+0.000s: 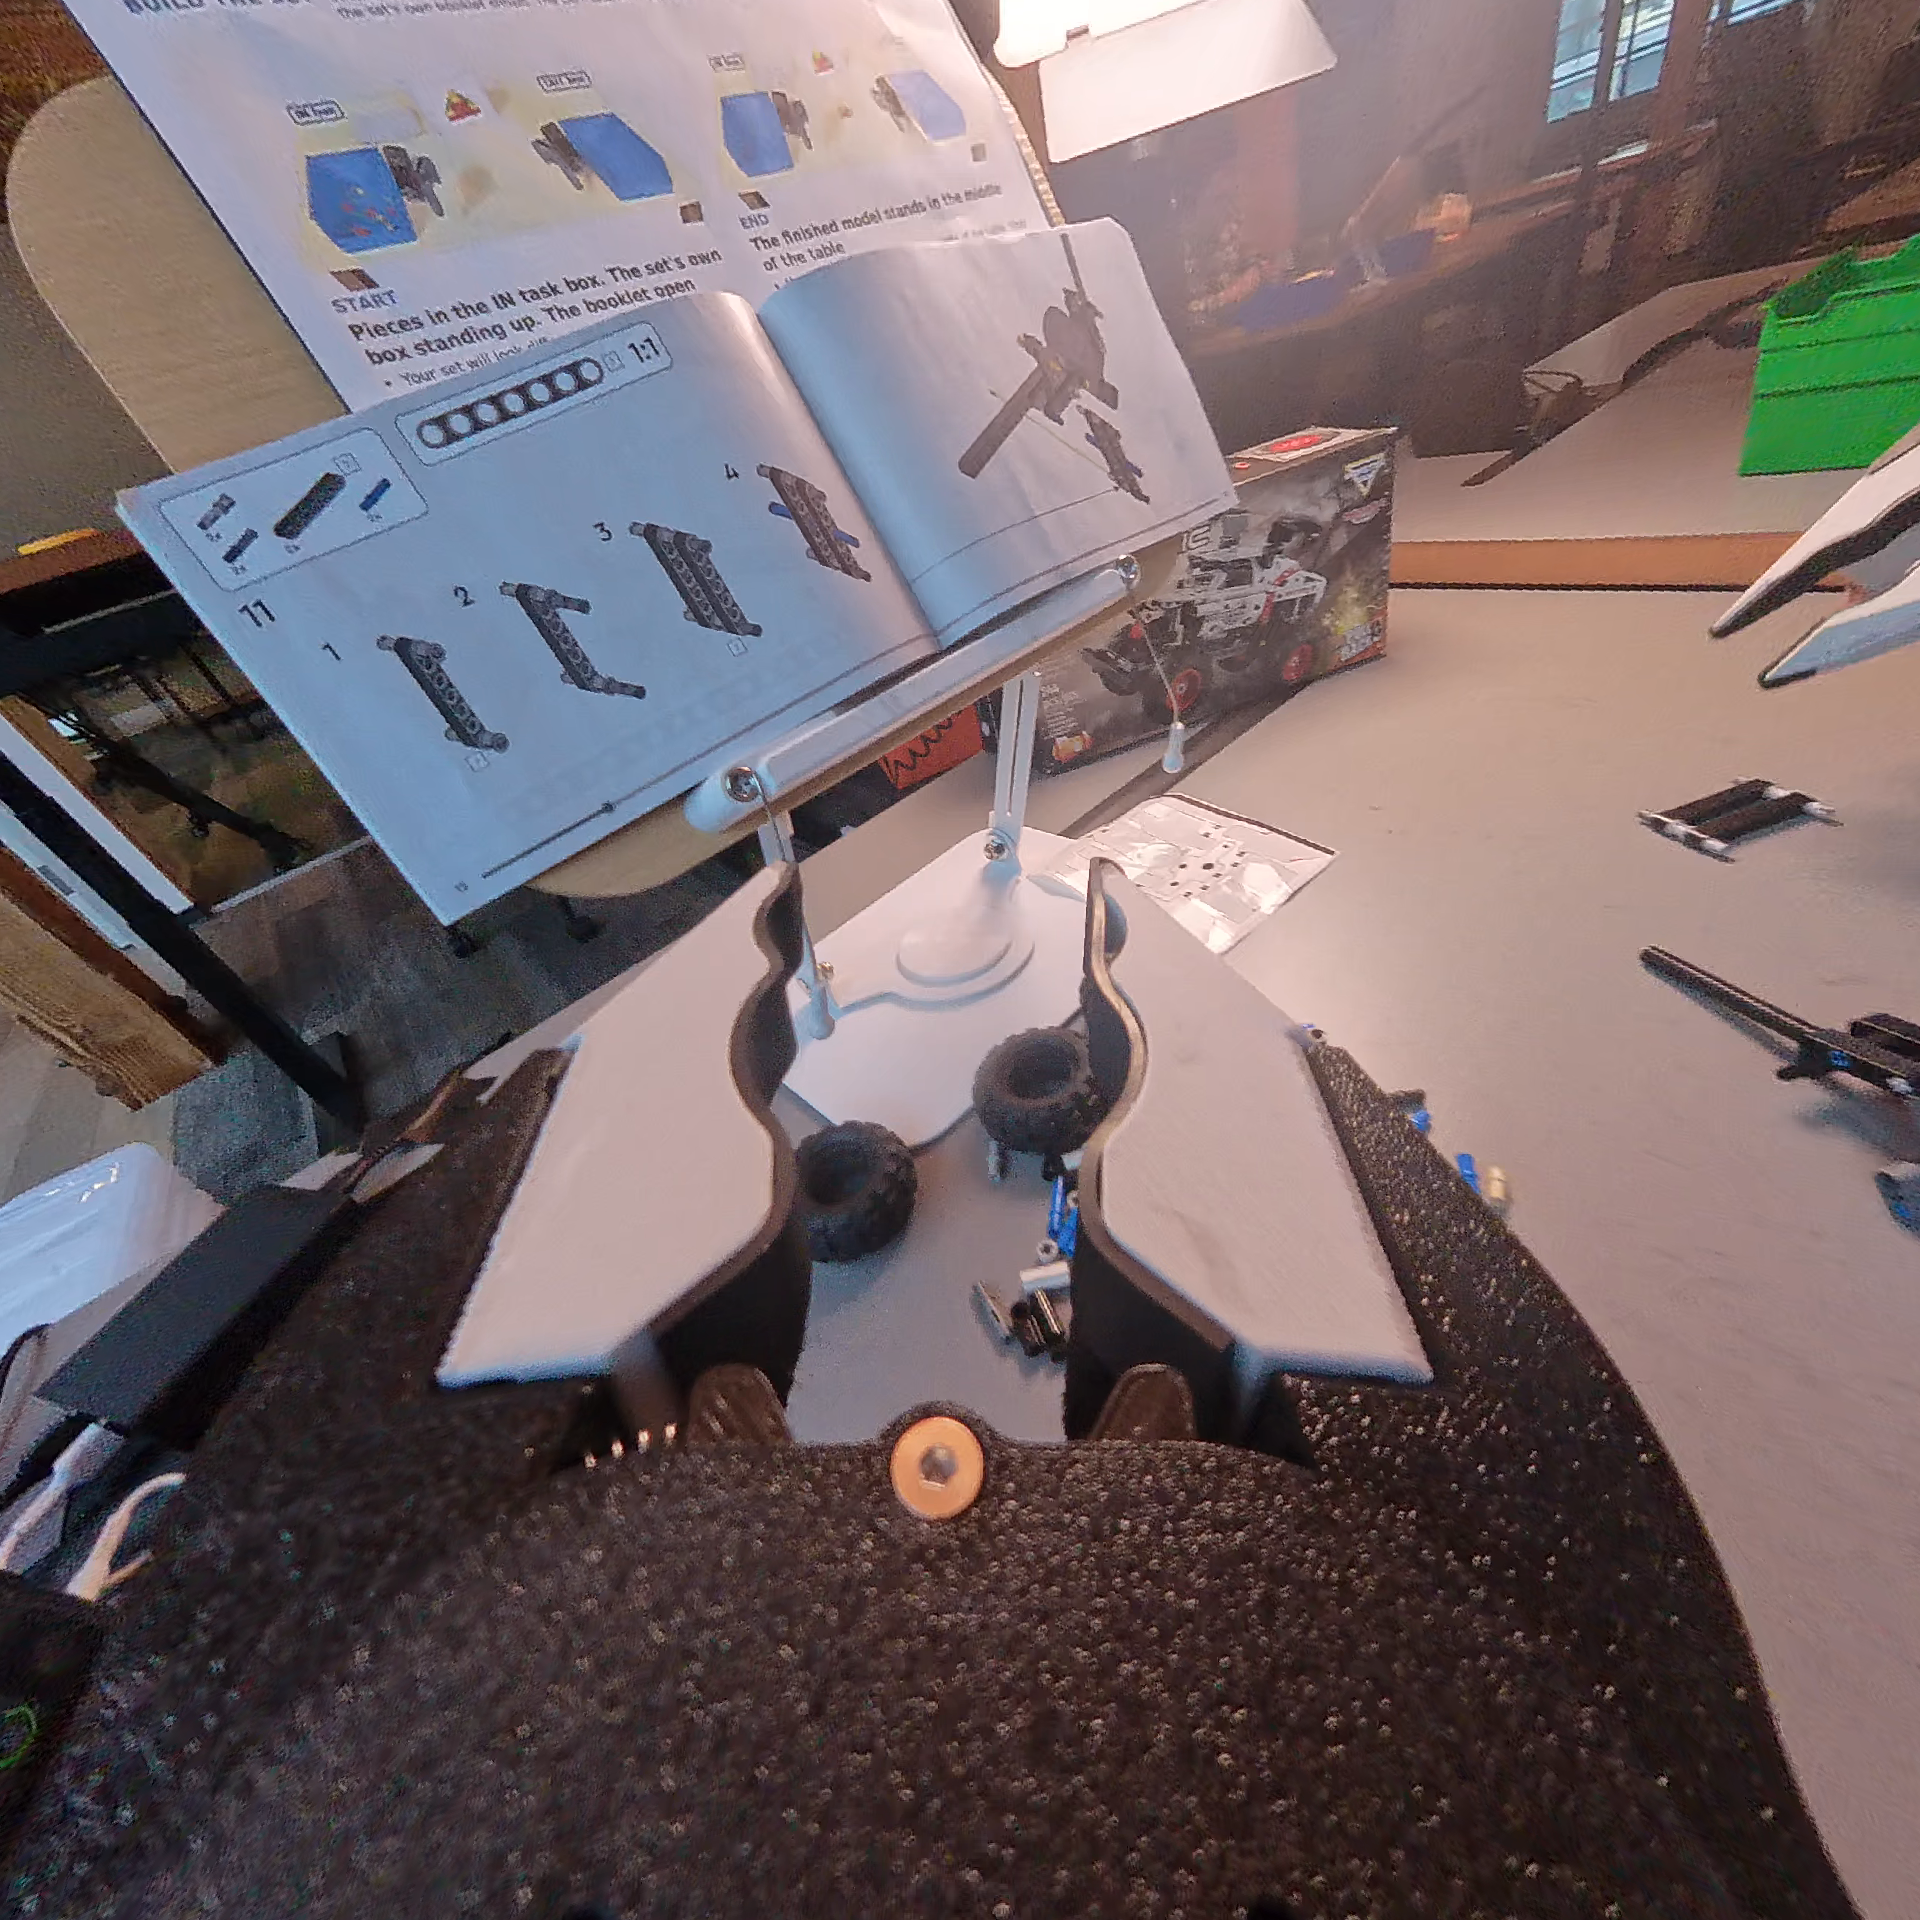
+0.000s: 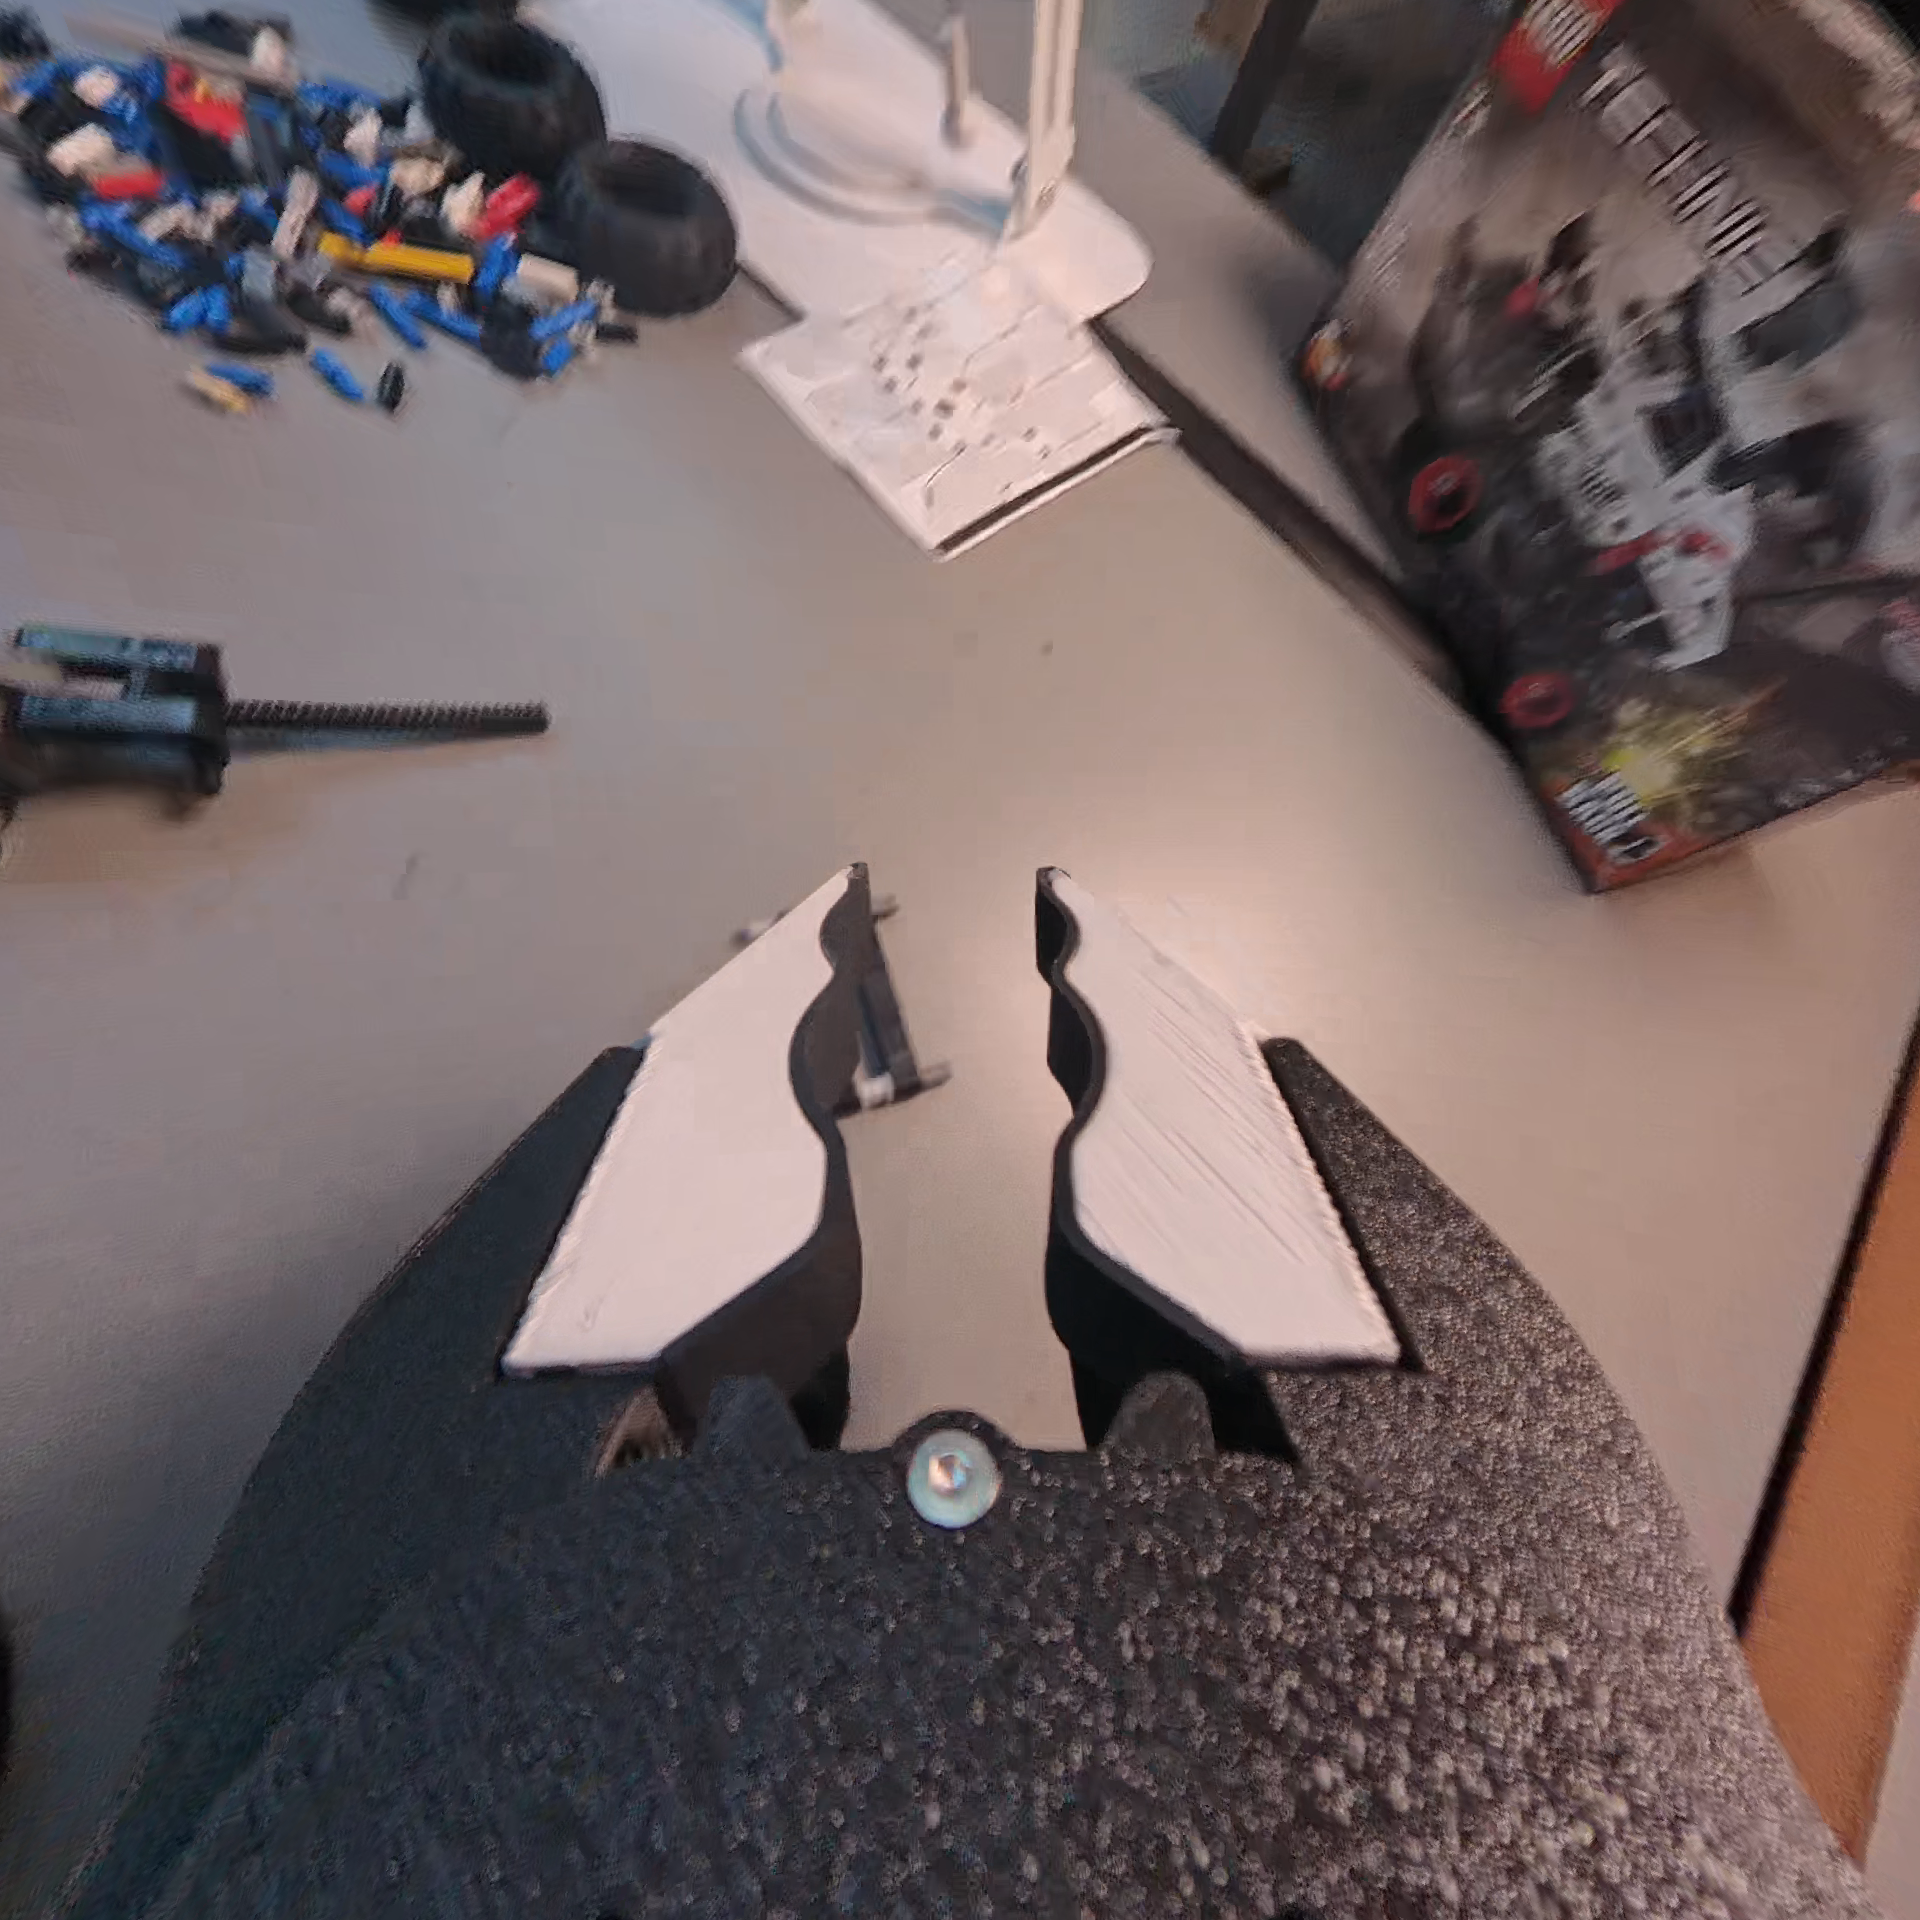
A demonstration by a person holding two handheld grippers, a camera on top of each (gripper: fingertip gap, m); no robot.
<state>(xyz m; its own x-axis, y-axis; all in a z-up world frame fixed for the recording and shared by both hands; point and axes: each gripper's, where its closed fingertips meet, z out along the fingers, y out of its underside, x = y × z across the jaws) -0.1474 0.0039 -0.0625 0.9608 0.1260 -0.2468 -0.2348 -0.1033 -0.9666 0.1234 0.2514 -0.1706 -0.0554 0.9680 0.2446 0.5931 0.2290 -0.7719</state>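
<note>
Hovering my left gripper (image 1: 940,883) released over two black rubber tyres (image 1: 857,1190); right gripper (image 2: 945,883) released beside a small black beam assembly (image 2: 883,1013) on the grey surface (image 2: 1143,727).

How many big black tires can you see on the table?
2. One black tire sits beside the pile of small building pieces; the other tire lies just right of it, against the white stand base. More could be hidden outside the views.

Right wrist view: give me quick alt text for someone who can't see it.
The right gripper hangs open over a grey table, its left finger above a small black beam assembly. Farther off lie a pile of loose bricks, two black tyres, a toothed black assembly and a toy truck box.
</note>
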